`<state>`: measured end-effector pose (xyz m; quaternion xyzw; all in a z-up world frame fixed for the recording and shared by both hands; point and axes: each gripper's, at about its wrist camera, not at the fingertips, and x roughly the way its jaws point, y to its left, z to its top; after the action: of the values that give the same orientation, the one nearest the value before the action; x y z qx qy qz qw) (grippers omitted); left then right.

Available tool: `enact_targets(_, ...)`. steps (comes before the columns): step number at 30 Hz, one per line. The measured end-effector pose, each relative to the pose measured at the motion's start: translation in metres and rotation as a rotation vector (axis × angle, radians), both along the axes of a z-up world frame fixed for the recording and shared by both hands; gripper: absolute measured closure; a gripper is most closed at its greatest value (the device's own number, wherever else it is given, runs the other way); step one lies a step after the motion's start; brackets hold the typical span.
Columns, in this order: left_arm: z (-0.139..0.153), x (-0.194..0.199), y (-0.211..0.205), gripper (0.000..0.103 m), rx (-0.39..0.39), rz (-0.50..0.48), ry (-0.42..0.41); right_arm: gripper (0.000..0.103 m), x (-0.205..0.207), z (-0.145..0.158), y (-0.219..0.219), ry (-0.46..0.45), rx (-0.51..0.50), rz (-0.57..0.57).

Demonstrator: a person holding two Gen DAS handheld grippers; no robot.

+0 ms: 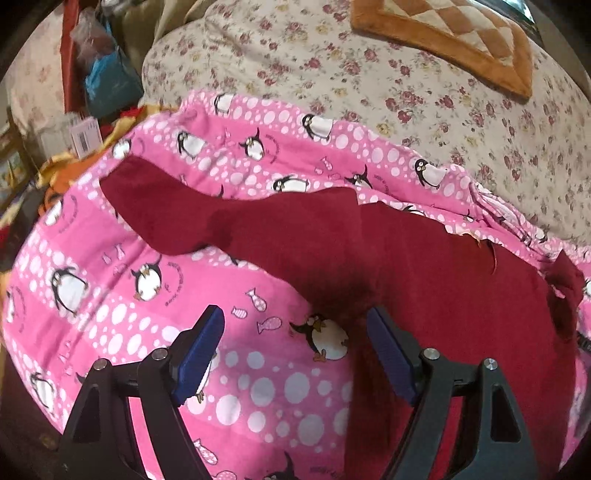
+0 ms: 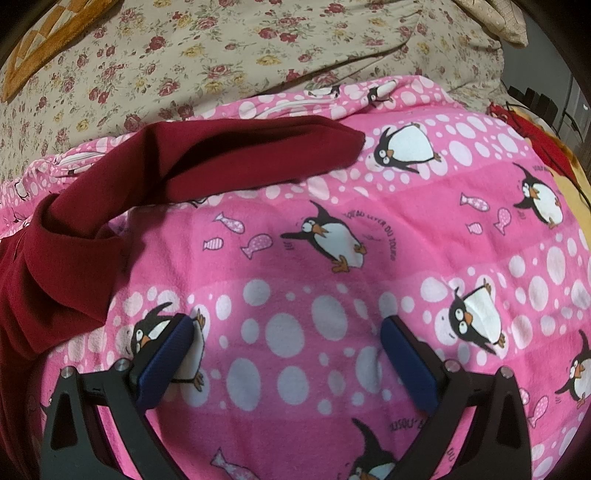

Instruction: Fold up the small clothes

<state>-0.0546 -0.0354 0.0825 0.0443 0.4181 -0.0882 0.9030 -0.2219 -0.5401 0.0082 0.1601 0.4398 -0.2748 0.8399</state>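
A dark red garment (image 1: 424, 266) lies spread on a pink penguin-print blanket (image 1: 110, 295). One sleeve stretches to the upper left in the left wrist view. In the right wrist view the garment (image 2: 207, 162) shows at the left, its other sleeve reaching right and rumpled near the body. My left gripper (image 1: 295, 317) is open, hovering at the garment's armpit; its right finger is over the red cloth, its left one over the blanket. My right gripper (image 2: 291, 325) is open above bare blanket (image 2: 369, 229), to the right of the garment, holding nothing.
A floral bedspread (image 1: 369, 74) lies beyond the blanket, with an orange checked cushion (image 1: 450, 33) at the far back. Clutter, a blue bag (image 1: 107, 77) and a red post stand at the far left. Red and yellow fabric (image 2: 532, 125) lies off the blanket's right edge.
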Motion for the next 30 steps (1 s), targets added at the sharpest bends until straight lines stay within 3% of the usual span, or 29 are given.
enact_targets(5,0.008,-0.010,-0.009,0.041,0.033,-0.023,-0.058,0.000,-0.001,0.000,-0.003,-0.002,0.001,-0.001)
enact_targets(9,0.015,-0.017,-0.012,0.041,-0.007,-0.034,-0.077,0.000,0.001,-0.001,-0.002,0.013,-0.018,-0.003)
enact_targets(14,0.025,-0.029,-0.018,0.041,0.007,-0.038,-0.121,0.000,0.006,-0.003,0.003,0.025,-0.025,-0.002)
enact_targets(18,0.028,-0.042,-0.025,0.041,0.041,-0.061,-0.167,0.000,-0.004,0.012,0.003,-0.009,0.038,0.002)
enact_targets(21,0.029,-0.046,-0.028,0.041,0.031,-0.094,-0.167,0.001,-0.013,0.029,0.022,-0.005,0.096,0.052)
enact_targets(30,0.032,-0.048,-0.036,0.041,-0.029,-0.108,-0.165,0.001,-0.022,0.100,0.139,-0.199,0.162,0.263)
